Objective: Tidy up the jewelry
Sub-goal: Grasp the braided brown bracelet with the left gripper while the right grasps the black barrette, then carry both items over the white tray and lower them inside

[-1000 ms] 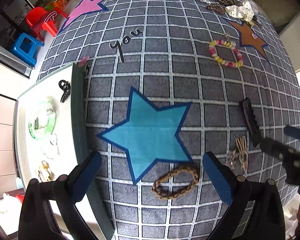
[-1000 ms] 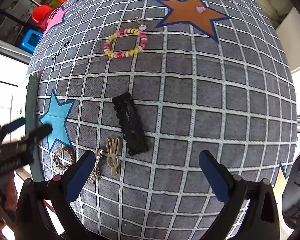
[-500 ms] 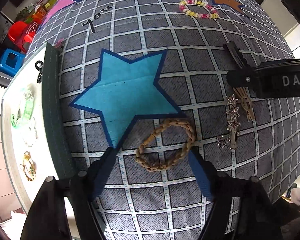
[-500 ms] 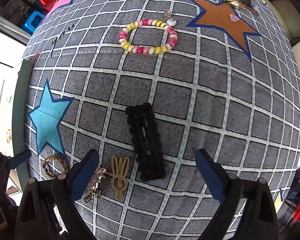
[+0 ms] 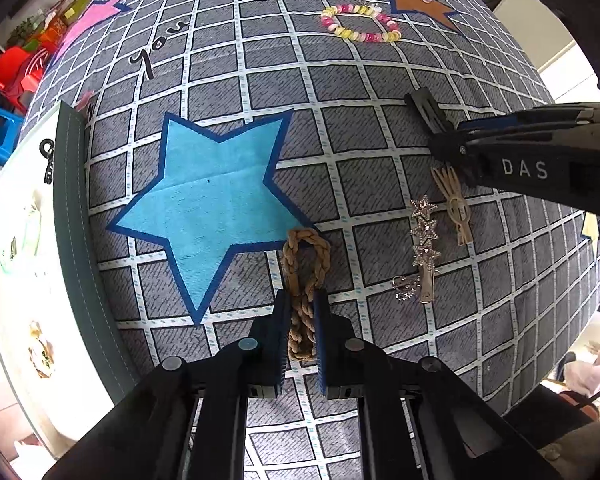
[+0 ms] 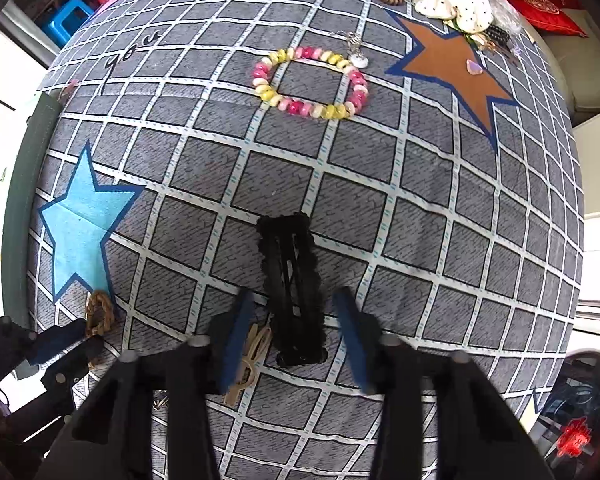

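Left tongs point(image 5: 302, 320) clamp our braided bracelet point(image 5: 305, 276) for lifting; right tongs point(image 6: 294, 332) straddle the black hair clip point(image 6: 294, 284), apart.

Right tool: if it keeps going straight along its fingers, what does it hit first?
The black lace hair clip, already lying between the open fingers of the right tool. Beyond it the line is bare cloth up to the beaded bracelet, though depth is hard to judge.
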`<action>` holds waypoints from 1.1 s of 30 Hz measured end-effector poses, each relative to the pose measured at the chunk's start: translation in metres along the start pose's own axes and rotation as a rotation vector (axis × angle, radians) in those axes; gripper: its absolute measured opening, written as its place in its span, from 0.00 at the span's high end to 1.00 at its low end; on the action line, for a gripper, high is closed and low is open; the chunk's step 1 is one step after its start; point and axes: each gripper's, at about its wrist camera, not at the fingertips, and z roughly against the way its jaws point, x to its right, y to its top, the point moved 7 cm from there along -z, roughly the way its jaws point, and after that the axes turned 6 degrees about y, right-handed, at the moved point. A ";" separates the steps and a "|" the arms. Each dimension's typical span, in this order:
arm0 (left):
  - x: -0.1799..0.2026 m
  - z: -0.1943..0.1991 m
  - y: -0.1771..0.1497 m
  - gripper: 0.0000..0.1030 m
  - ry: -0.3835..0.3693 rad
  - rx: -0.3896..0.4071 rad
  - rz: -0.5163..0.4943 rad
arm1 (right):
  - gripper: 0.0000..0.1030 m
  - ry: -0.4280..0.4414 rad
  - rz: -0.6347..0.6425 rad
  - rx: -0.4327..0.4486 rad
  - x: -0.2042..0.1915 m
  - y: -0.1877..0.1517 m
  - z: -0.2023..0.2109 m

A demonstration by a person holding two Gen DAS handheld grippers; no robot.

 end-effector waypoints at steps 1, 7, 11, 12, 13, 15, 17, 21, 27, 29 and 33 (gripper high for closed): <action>-0.002 0.003 0.006 0.82 -0.006 0.000 0.009 | 0.70 0.002 -0.003 -0.001 -0.001 0.003 0.000; -0.026 0.029 -0.003 0.82 -0.044 0.023 0.042 | 0.70 0.076 -0.083 0.014 0.005 0.012 0.011; -0.025 0.048 0.000 0.82 -0.054 0.053 0.049 | 0.70 0.112 -0.122 0.017 0.010 0.008 0.022; -0.026 0.052 0.001 0.82 -0.054 0.060 0.052 | 0.70 0.126 -0.134 0.017 0.013 0.007 0.024; -0.026 0.053 0.000 0.82 -0.057 0.068 0.057 | 0.70 0.140 -0.150 0.017 0.015 0.005 0.026; -0.029 0.059 0.000 0.82 -0.059 0.084 0.070 | 0.70 0.150 -0.170 0.017 0.020 0.002 0.031; -0.030 0.061 -0.001 0.82 -0.056 0.098 0.079 | 0.70 0.161 -0.190 0.018 0.029 0.002 0.033; -0.038 0.074 -0.007 0.82 -0.055 0.127 0.097 | 0.70 0.177 -0.215 0.029 0.038 -0.012 0.040; -0.050 0.083 -0.011 0.82 -0.048 0.158 0.130 | 0.70 0.190 -0.196 0.051 0.043 -0.030 0.063; -0.057 0.087 -0.015 0.82 -0.044 0.165 0.145 | 0.70 0.197 -0.183 0.057 0.035 -0.027 0.067; -0.075 0.094 -0.025 0.82 -0.033 0.182 0.182 | 0.70 0.217 -0.142 0.068 0.012 -0.022 0.075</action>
